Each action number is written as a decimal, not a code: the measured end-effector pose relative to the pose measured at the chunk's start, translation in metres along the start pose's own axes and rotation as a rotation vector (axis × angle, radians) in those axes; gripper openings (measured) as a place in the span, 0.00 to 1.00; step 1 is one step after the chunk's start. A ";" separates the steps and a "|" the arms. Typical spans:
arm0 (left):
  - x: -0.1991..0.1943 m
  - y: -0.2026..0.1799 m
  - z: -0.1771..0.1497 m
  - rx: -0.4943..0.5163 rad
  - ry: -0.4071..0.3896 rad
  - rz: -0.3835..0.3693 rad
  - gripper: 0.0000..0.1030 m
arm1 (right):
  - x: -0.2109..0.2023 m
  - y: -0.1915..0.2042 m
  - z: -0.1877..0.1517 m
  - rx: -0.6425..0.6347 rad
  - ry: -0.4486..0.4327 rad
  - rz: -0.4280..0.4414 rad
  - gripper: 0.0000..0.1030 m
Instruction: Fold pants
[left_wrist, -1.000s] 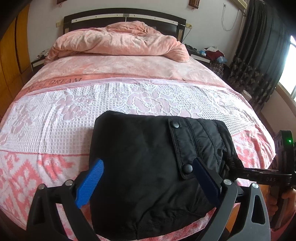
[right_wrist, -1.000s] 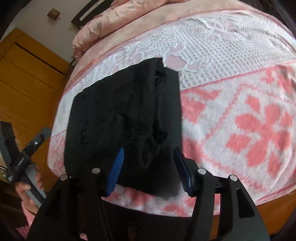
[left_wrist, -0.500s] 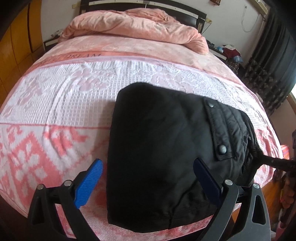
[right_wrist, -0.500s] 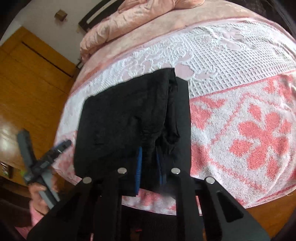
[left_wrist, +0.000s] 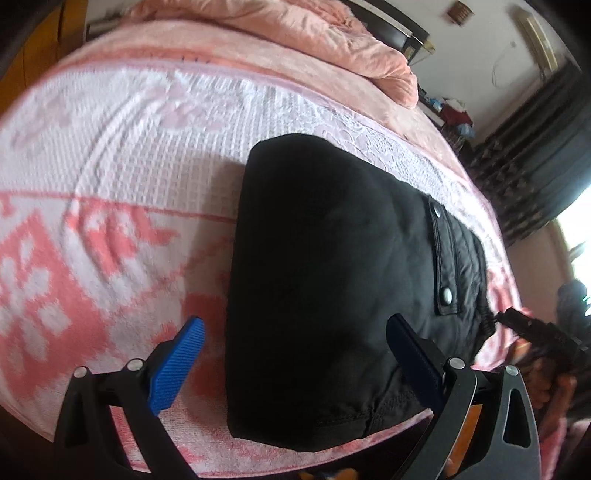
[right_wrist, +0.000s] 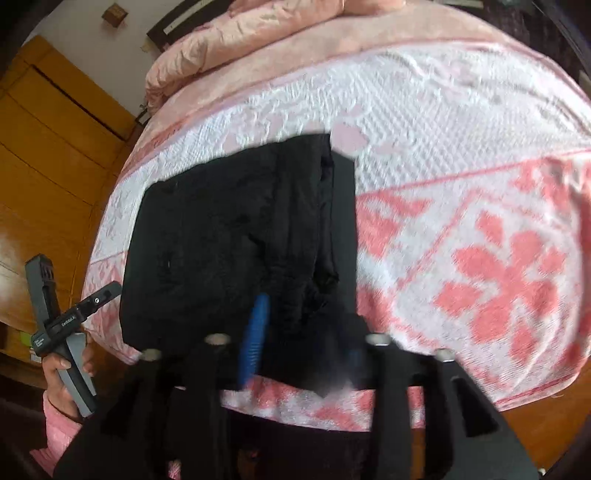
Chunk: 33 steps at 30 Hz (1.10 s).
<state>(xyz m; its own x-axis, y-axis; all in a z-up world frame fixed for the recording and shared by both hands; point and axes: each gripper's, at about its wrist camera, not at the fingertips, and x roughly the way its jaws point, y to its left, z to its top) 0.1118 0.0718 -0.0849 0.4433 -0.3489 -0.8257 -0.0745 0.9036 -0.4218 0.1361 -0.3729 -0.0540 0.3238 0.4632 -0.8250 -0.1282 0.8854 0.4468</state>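
Note:
The black pants (left_wrist: 332, 280) lie folded into a thick rectangle near the bed's front edge, with a snap-button pocket flap (left_wrist: 445, 266) on the right side. My left gripper (left_wrist: 295, 354) is open just above the pants' near left part and holds nothing. In the right wrist view the pants (right_wrist: 229, 236) lie ahead with their layered end toward me. My right gripper (right_wrist: 303, 343) has its blue pads around that near waistband end, with black cloth bunched between them. The right gripper's tip shows in the left wrist view (left_wrist: 517, 321) at the pants' right edge.
The pink and white patterned bedspread (left_wrist: 110, 184) covers the bed. A crumpled pink duvet (left_wrist: 295, 37) lies by the headboard. Dark curtains (left_wrist: 535, 166) hang at the right, and a wooden wardrobe (right_wrist: 44, 166) stands left of the bed. The left gripper's body shows at left (right_wrist: 62, 325).
My right gripper closed onto the pants' near end, then its jaws stand somewhat wider now. My left gripper swung left and tilted, staying open over the pants.

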 end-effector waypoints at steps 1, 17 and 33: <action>0.002 0.009 0.002 -0.021 0.019 -0.031 0.96 | -0.002 -0.005 0.001 0.020 -0.004 0.028 0.55; 0.064 0.074 0.010 -0.164 0.246 -0.472 0.96 | 0.056 -0.083 -0.005 0.294 0.211 0.444 0.71; 0.101 0.029 0.025 -0.064 0.369 -0.513 0.96 | 0.094 -0.096 0.016 0.317 0.290 0.640 0.74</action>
<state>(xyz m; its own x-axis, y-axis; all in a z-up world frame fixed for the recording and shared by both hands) 0.1766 0.0694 -0.1716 0.1010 -0.8067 -0.5823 0.0071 0.5859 -0.8104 0.1938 -0.4148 -0.1685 0.0130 0.9117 -0.4107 0.0806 0.4085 0.9092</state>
